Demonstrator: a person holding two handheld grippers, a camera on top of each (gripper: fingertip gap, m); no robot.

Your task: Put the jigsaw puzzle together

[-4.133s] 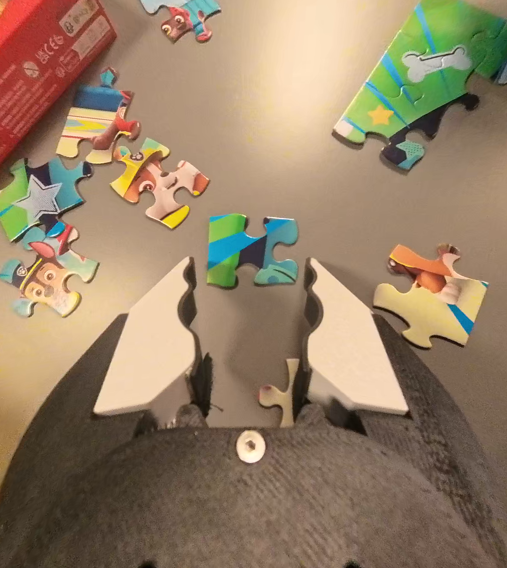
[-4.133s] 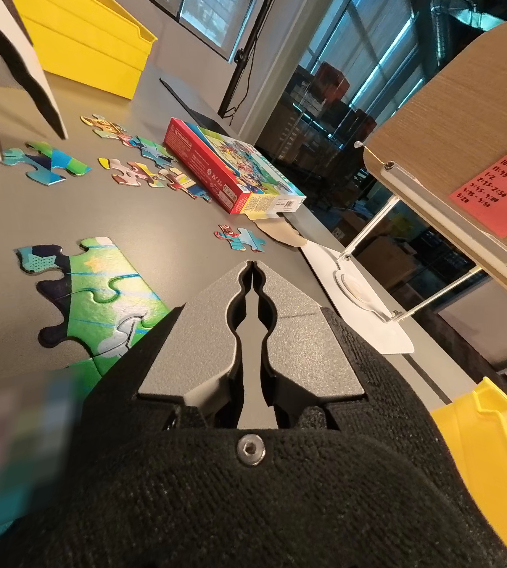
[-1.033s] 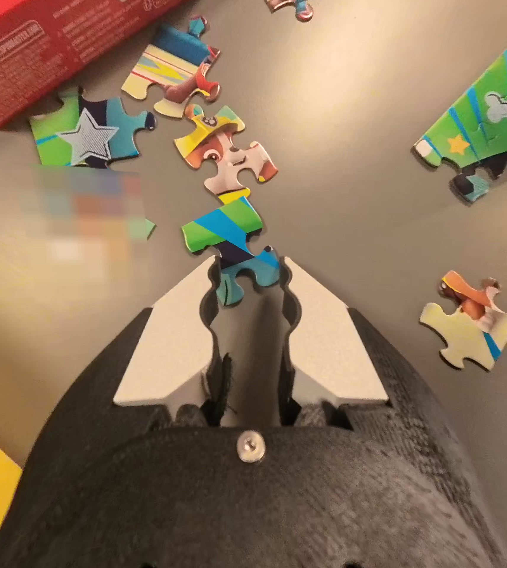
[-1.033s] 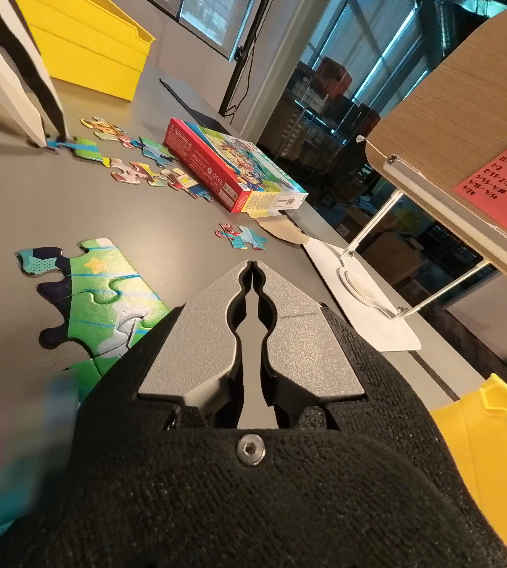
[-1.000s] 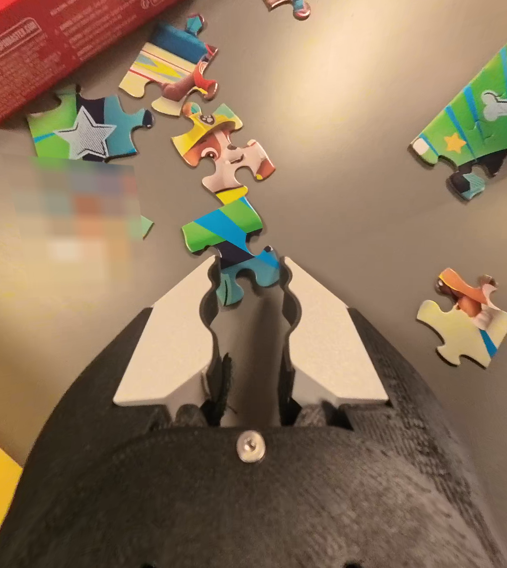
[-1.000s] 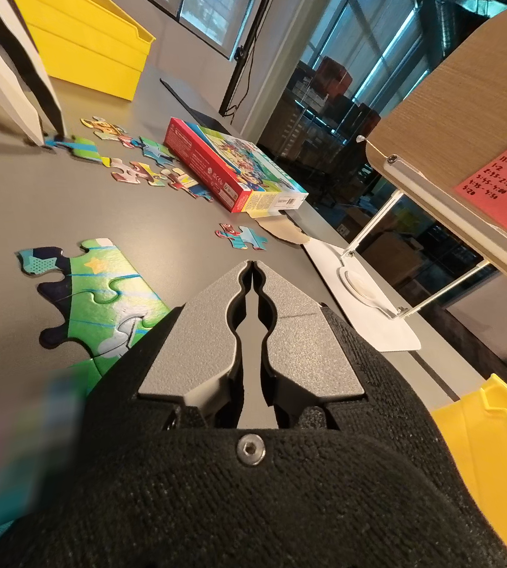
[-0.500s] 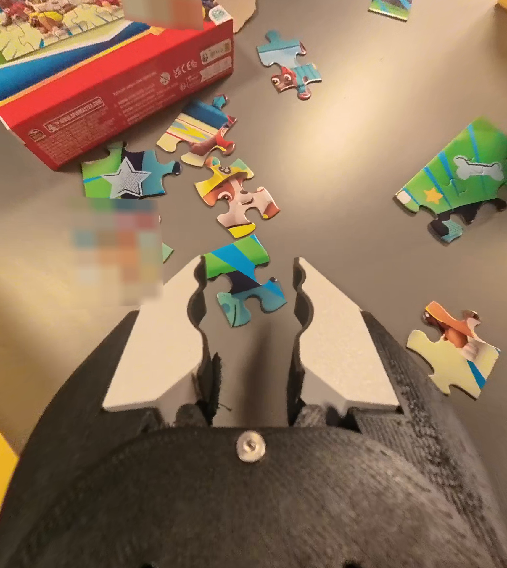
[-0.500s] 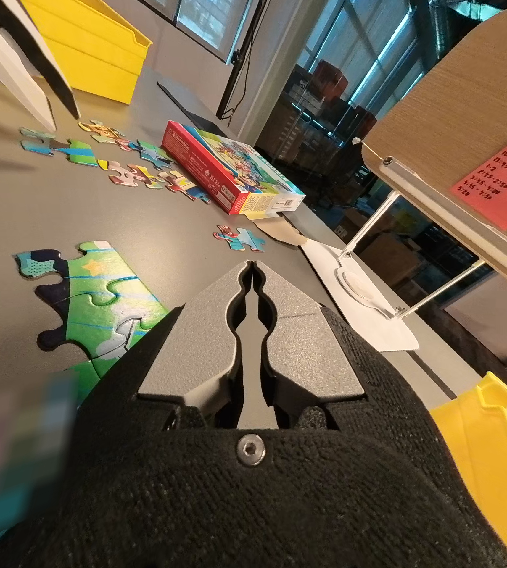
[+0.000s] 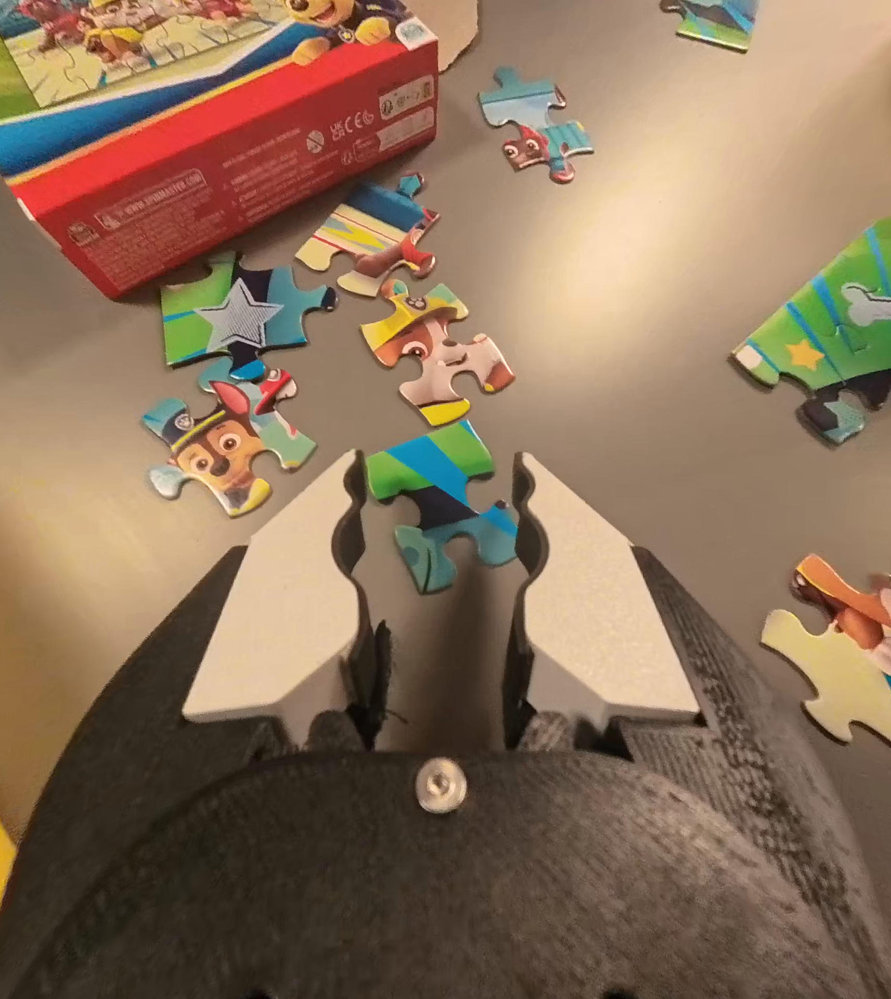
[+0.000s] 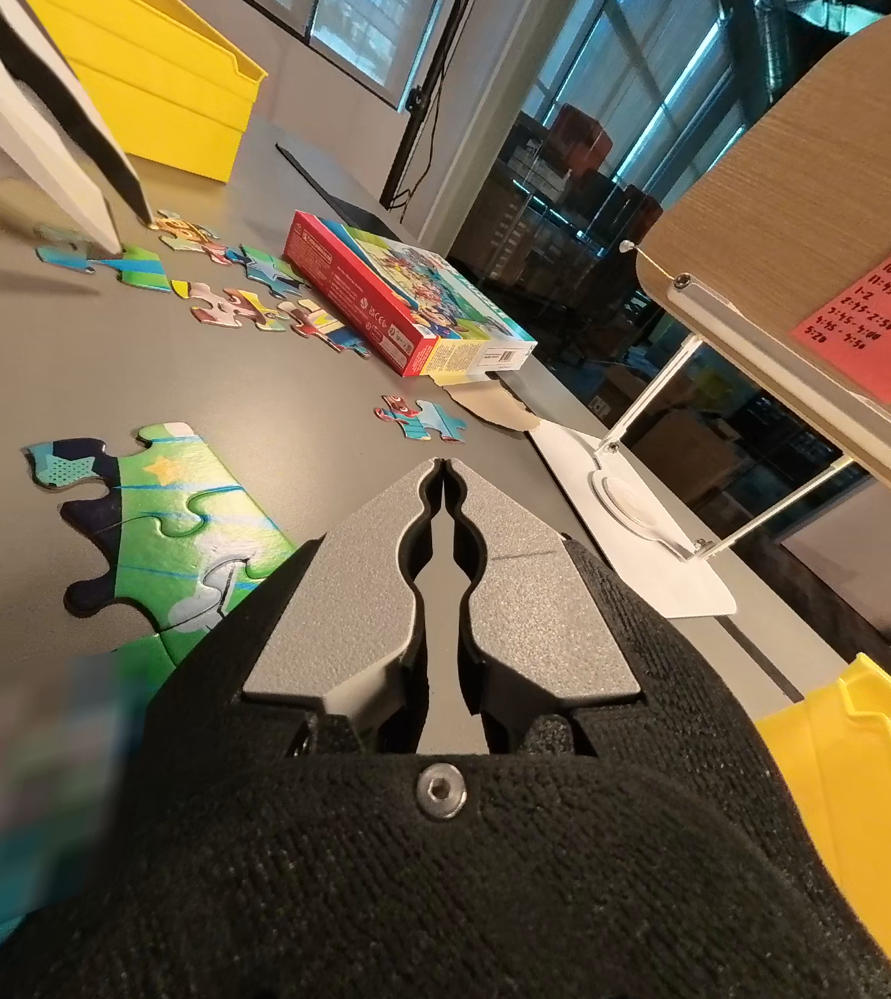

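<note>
Since a second ago our left gripper (image 9: 436, 470) has let go: its white fingers (image 9: 292, 584), which then pinched the green and blue striped piece (image 9: 440, 489), now stand spread, and the piece lies flat on the grey table (image 9: 621, 281) between them with a gap on each side. We have also pulled back and up, so more of the table shows than before. We hold nothing in this gripper now. Our right gripper (image 10: 442, 469) has not stirred; its grey tips meet with nothing between them, and it hovers low beside the joined green section (image 10: 173, 519).

Just beyond the released piece sits the pup piece with the yellow helmet (image 9: 435, 351), nearly touching its far edge. To the left lie the police-pup piece (image 9: 216, 448) and the star piece (image 9: 232, 319). Farther off rests the red puzzle box (image 9: 205, 135), with a yellow bin (image 10: 162, 86) behind.
</note>
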